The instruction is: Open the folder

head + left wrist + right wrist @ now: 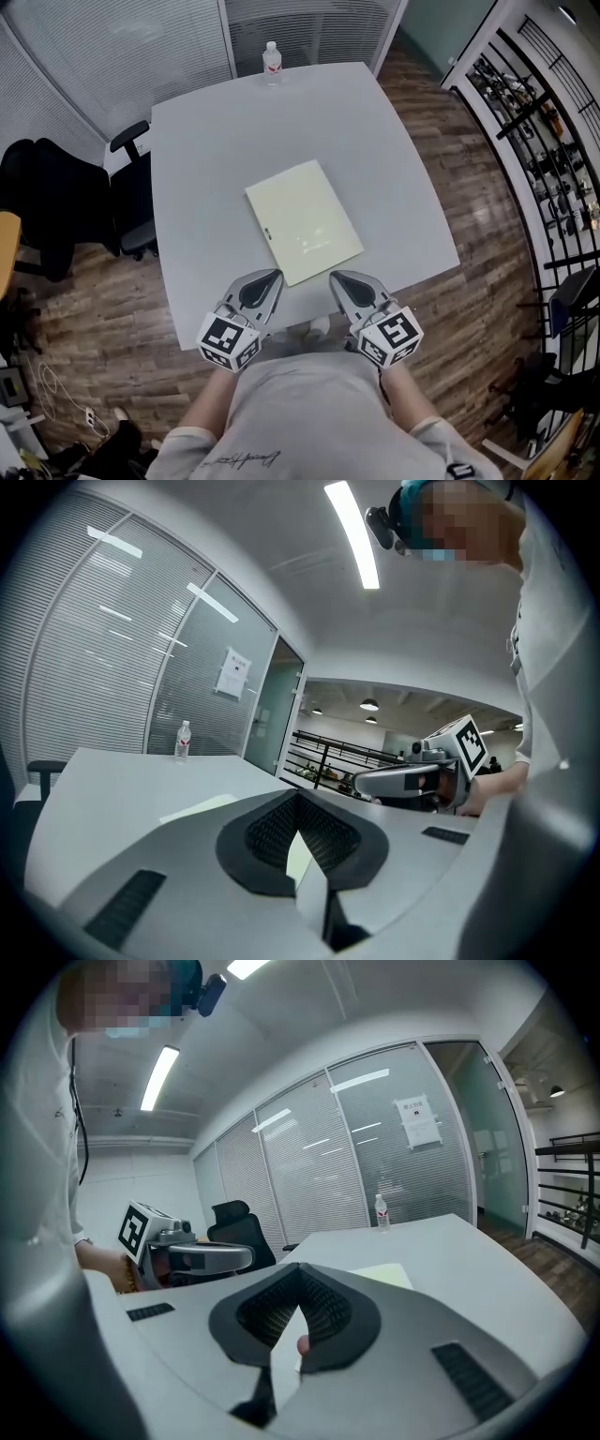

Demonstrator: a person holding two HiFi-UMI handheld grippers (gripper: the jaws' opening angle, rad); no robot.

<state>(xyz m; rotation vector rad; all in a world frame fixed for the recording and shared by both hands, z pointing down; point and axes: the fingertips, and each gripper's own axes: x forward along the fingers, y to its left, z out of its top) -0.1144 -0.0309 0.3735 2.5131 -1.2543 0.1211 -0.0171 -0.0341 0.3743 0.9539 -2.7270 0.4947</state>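
A pale yellow folder (pixel 303 222) lies closed and flat in the middle of the grey table (pixel 206 150), turned slightly askew. Both grippers hover side by side over the table's near edge, just short of the folder's near end. My left gripper (pixel 265 284) is shut with nothing in it, and its own view shows the jaws (pixel 298 803) closed together with the folder (pixel 202 806) beyond. My right gripper (pixel 343 282) is shut and empty too. Its view looks over closed jaws (pixel 302 1279) toward the folder (pixel 384 1274).
A water bottle (pixel 272 62) stands at the table's far edge. A black office chair (pixel 131 192) sits at the left side. Glass walls with blinds lie beyond, and a black railing (pixel 548 141) runs along the right over wooden floor.
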